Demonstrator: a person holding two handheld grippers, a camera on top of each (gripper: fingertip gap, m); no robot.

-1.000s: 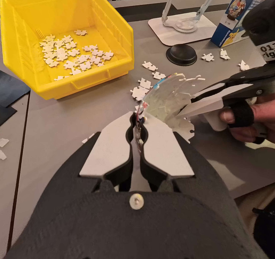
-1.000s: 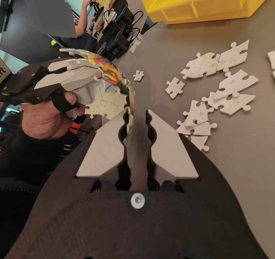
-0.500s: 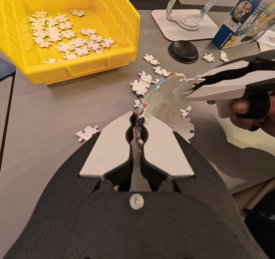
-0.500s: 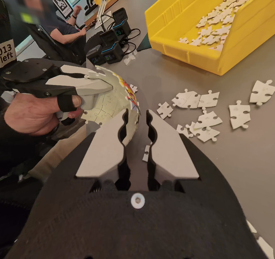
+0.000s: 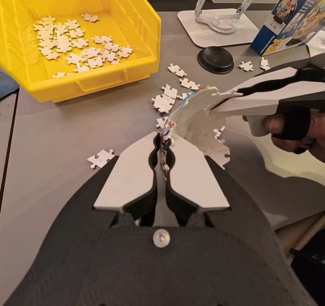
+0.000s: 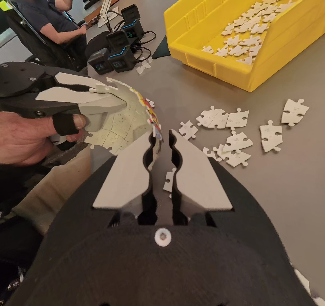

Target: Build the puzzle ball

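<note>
The puzzle ball is a partly built curved shell, white inside and coloured outside, held above the grey table. My left gripper is shut on the shell's near edge. In the right wrist view the shell shows its white inside, with the left gripper clamped on its far rim. My right gripper is a little open and straddles the shell's coloured edge, with table showing in the gap. In the left wrist view the right gripper reaches in from the right onto the upper rim.
A yellow bin holds several white pieces. Loose pieces lie on the table by it. A black round stand, a white lamp base and the puzzle box stand behind. Black charger boxes sit at the table edge. One gripper's finger ends stand about 8 centimeters off the other's.
The right gripper has slid up the shell from its middle to its upper rim. The shell has turned relative to it, showing more of its inside. The left gripper's hold is unchanged.
</note>
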